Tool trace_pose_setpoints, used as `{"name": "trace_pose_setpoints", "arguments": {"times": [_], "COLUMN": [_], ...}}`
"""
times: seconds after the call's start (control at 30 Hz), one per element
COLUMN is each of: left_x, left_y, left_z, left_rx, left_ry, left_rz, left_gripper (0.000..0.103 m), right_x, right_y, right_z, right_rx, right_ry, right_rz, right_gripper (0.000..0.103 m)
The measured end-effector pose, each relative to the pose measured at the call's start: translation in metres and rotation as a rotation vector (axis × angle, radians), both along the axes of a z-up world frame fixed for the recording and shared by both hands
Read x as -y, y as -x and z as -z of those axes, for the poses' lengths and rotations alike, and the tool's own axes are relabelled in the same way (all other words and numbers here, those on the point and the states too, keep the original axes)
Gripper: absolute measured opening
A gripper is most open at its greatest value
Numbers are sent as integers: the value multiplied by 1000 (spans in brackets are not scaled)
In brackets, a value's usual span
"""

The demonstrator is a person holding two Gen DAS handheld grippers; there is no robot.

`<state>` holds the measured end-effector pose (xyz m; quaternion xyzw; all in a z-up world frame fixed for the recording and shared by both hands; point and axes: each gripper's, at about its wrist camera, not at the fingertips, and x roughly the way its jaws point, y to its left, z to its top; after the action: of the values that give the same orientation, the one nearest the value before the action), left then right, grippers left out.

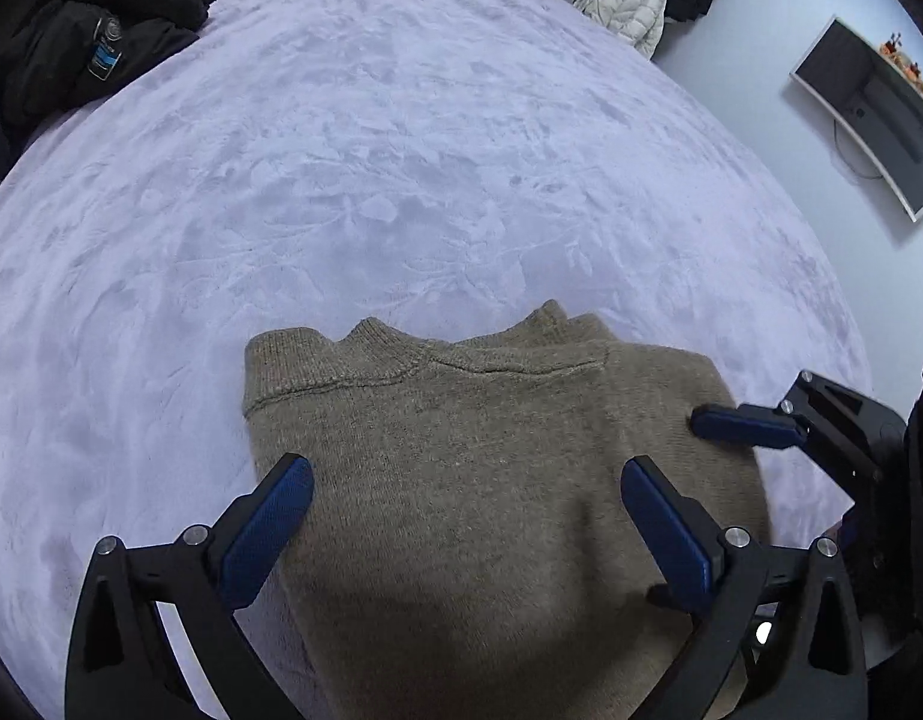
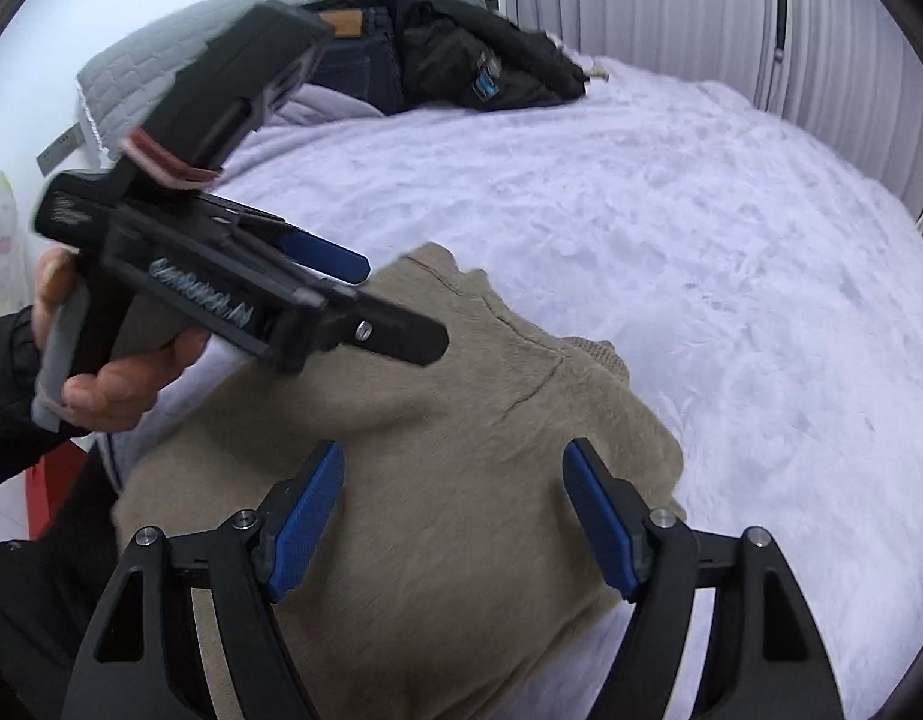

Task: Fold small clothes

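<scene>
A tan knitted sweater [image 1: 491, 480] lies folded on the lilac fleece bed cover [image 1: 401, 150], its collar toward the far side. My left gripper [image 1: 466, 471] hovers over the sweater's middle, jaws wide open, nothing between the blue pads. One of the right gripper's fingers [image 1: 737, 426] rests by the sweater's right edge. In the right wrist view the sweater [image 2: 431, 510] fills the lower centre, with my right gripper [image 2: 454, 453] open above it and empty. A hand [image 2: 119, 378] holds the left gripper [image 2: 401, 303] at upper left, over the sweater's collar side.
A black jacket [image 1: 95, 42] is heaped at the bed's far left by a grey headboard [image 2: 161, 60] and jeans [image 2: 365, 60]. A cream puffer jacket [image 1: 632, 0] hangs at the far right. A monitor [image 1: 869, 114] is on the wall. Curtains [image 2: 671, 18] lie behind.
</scene>
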<state>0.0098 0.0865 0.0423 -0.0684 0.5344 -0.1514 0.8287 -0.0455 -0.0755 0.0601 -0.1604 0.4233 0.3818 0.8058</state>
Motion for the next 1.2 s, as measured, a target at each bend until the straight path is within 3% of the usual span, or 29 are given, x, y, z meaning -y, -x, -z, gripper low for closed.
{"name": "trace_pose_setpoints", "arguments": {"times": [0.1, 0.23, 0.37, 0.5, 0.63, 0.73, 0.87, 1.07, 1.2], "left_x": [8, 1, 1, -1, -6, -9, -16, -24, -29], "left_y": [-8, -8, 10, 33, 45, 55, 73, 135, 167], "left_z": [29, 31, 16, 6, 9, 8, -3, -35, -27], "left_rx": [-67, -62, -7, 23, 23, 34, 58, 152, 132], "left_ry": [-139, -120, -189, -208, -222, -238, -247, -263, -211], "left_rz": [-4, -14, -36, -39, -53, -61, -72, -79, -55], "left_gripper": [103, 103, 103, 103, 103, 103, 103, 103, 103], "right_x": [2, 24, 18, 10, -11, -16, 4, 17, 7], "right_y": [-26, -35, -14, 30, 63, 71, 68, 96, 122], "right_z": [27, 34, 13, -5, 5, 16, 18, -3, -16], "right_rx": [-40, -119, -59, 21, 54, 96, 62, 128, 183], "right_ry": [72, -32, 10, 9, 78, 98, 64, 136, 94], "right_rz": [48, 99, 118, 11, -73, -65, -7, 45, -2], "right_gripper": [79, 80, 80, 81, 81, 80, 80, 81, 81]}}
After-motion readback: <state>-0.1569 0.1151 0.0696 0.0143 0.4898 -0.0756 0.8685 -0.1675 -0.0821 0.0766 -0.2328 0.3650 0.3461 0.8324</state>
